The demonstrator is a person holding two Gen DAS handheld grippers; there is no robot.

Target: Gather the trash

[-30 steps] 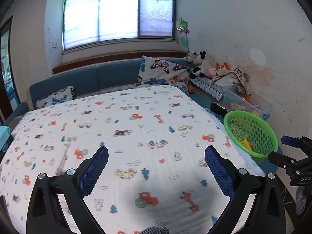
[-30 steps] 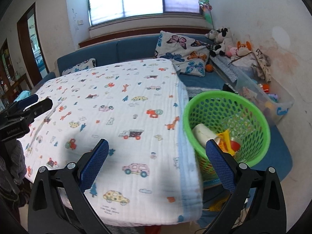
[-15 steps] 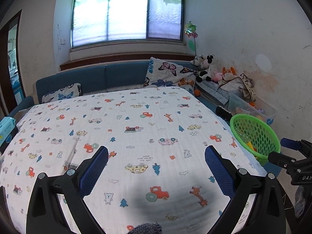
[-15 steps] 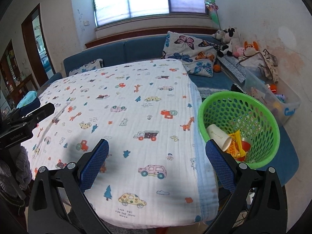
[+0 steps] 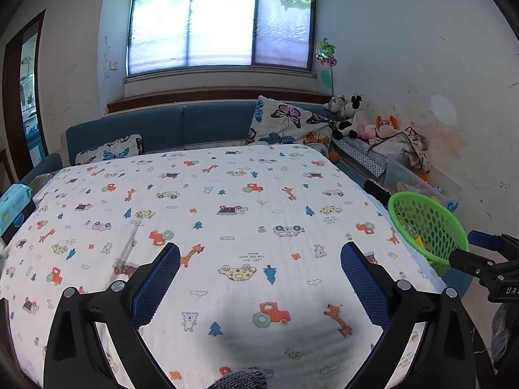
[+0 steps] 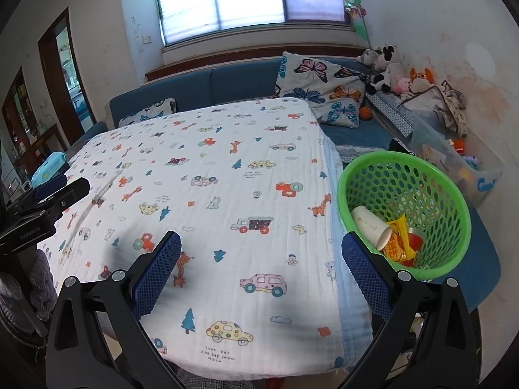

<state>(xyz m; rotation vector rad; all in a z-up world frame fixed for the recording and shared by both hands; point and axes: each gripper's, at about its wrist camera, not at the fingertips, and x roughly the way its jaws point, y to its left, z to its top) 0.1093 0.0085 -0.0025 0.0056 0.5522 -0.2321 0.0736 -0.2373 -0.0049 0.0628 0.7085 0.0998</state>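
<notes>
Green basket [image 6: 452, 201]: perforated plastic, it stood just beside the right edge of the surface, on a blue seat.
Trash: a white paper cup [image 6: 371, 227] lay on its side in the basket, touching a yellow snack wrapper [image 6: 399, 243]; something red [image 6: 413, 243] sat under them, too hidden for me to name.
Surface [image 5: 246, 233]: it was covered by a white cloth printed with cars, giraffes and small trees; I saw no loose items on the cloth.
My left claw [image 5: 259, 274]: I held it above the near part of the cloth, its blue-padded fingers spread wide with nothing between them.
My right claw [image 6: 261, 264]: it was spread just as wide and held nothing; it hovered over the near right corner of the cloth, its right finger near the basket's rim.
Basket from the left view [image 5: 428, 227]: it showed at the far right, past the cloth's edge, with my right claw in front of it.
Behind: a blue sofa [image 5: 181, 126] with butterfly cushions [image 5: 285, 123] ran under the window, and soft toys [image 6: 386, 64] sat in the corner.
Left edge: a light blue wipes pack [image 5: 13, 201] lay beside the surface.
</notes>
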